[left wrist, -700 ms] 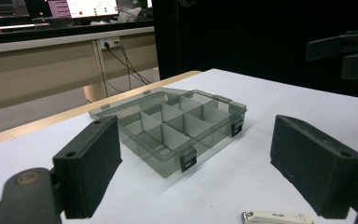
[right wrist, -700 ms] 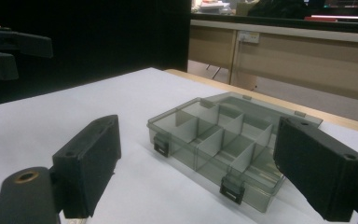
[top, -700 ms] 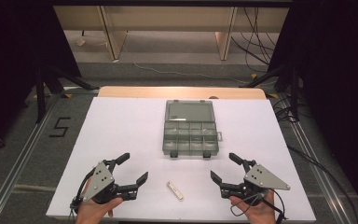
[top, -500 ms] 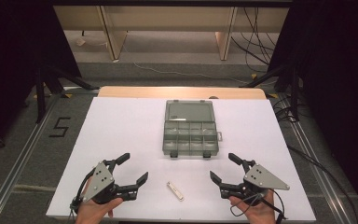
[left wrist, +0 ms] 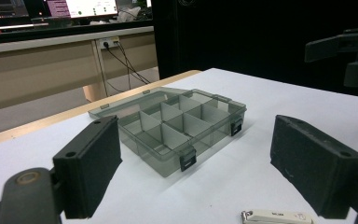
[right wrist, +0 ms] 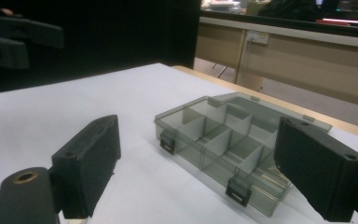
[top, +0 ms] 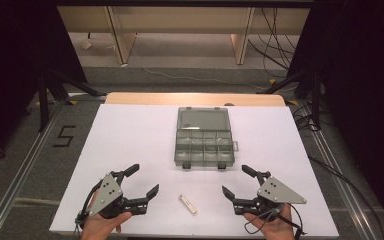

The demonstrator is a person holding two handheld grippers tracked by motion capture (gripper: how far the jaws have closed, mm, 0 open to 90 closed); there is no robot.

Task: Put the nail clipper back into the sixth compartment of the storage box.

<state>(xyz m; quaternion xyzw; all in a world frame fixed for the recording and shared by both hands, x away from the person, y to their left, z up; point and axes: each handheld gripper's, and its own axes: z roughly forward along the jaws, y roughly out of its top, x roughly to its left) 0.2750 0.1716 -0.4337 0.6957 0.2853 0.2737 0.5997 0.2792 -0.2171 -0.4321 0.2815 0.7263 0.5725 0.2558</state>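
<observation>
Both tools, left [top: 139, 181] and right [top: 238, 181], hang released at the desk's [top: 130, 135] near edge; the nail clipper [top: 188, 204] between looks light, stiff, slippery, best pinched across its narrow sides.

The high view looks forward and down from above the person's edge of the white counter [top: 130, 135]. Each gripper view sits low near the counter, looking between its own jaws from opposite front corners; all three views share the open compartment box [top: 203, 137] [left wrist: 175, 126] [right wrist: 228, 144]
</observation>
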